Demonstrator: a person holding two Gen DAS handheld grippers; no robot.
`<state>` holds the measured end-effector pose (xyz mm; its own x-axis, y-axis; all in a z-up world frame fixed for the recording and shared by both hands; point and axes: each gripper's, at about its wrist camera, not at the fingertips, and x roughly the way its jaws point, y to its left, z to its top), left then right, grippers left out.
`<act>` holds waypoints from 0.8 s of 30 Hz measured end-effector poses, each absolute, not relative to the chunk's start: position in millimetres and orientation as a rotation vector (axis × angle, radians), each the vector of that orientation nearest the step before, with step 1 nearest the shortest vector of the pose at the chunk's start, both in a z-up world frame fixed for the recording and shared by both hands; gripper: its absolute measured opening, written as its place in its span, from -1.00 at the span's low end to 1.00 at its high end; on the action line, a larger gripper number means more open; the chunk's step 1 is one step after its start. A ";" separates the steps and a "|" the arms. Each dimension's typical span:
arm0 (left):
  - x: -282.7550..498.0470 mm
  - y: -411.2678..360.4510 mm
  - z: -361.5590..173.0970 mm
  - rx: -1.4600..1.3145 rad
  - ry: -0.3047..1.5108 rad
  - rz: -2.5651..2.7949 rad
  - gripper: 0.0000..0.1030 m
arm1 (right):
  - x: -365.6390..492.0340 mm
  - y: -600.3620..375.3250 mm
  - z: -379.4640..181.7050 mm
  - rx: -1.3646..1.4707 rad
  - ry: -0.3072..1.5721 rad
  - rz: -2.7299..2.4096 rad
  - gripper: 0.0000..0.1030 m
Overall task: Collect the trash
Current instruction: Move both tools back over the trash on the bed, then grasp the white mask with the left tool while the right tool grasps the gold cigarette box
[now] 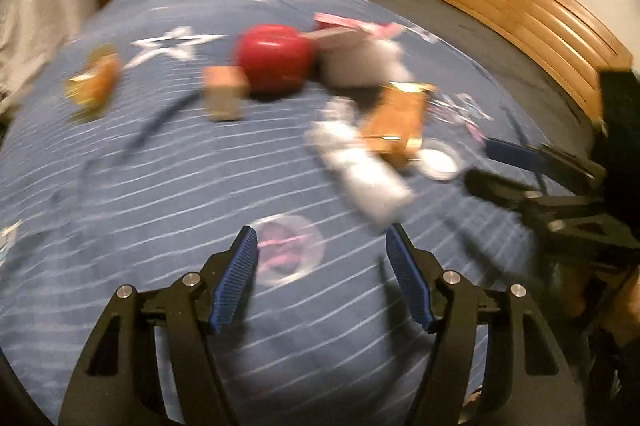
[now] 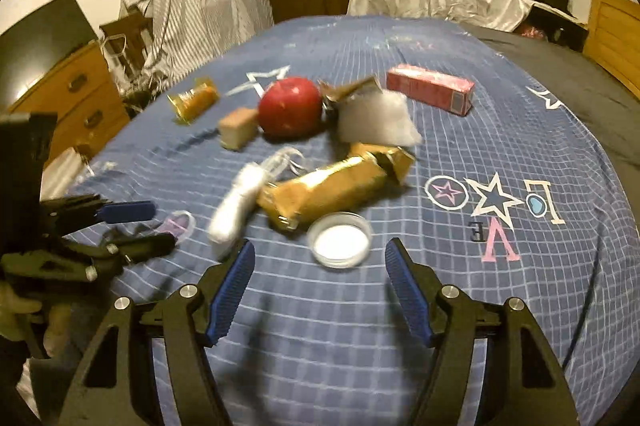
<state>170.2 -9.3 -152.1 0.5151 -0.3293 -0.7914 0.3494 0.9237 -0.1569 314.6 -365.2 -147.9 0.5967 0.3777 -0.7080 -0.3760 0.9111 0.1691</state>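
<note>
Both tools hang over a bed covered by a blue checked sheet (image 2: 500,130) with stars on it. The left tool (image 1: 322,250) has its two blue fingers spread wide, with nothing between them. The right tool (image 2: 320,266) is spread wide the same way and holds nothing.

The trash lies in a loose pile in the middle of the bed. A long gold wrapper (image 2: 332,186) lies nearest the right tool, and a small clear cup with white inside (image 2: 339,239) sits just in front of it, close to the tool's fingers. A crumpled white tissue (image 2: 236,210) lies on the left, touching the gold wrapper. Behind them a clear plastic bag (image 2: 376,124) leans against a red apple (image 2: 289,112). A small tan block (image 2: 236,127), maybe a bit of cake, rests beside the apple. A little orange and gold wrapper (image 2: 194,101) lies apart on the left. A pink box (image 2: 432,94) lies apart at the back right.

The left wrist view is blurry. A flat clear lid (image 1: 286,250) lies on the sheet just ahead of the left tool's fingers, closer to the left one. The right tool shows at that view's right edge.

A wooden dresser (image 2: 76,94) stands by the bed.
</note>
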 end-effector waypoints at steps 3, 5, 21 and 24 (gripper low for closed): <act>178.8 -35.8 -159.9 0.041 0.963 -0.437 0.25 | 331.5 -353.7 -155.9 -0.011 0.859 0.452 0.26; 183.9 -42.5 -163.7 0.058 0.968 -0.430 0.25 | 342.2 -353.4 -162.1 -0.033 0.879 0.474 0.17; 224.7 22.1 -156.2 0.064 0.996 -0.358 0.07 | 322.7 -333.6 -154.4 -0.118 0.875 0.537 -0.19; 225.9 26.8 -152.0 0.056 0.990 -0.360 0.07 | 313.1 -336.1 -155.0 -0.126 0.883 0.542 -0.19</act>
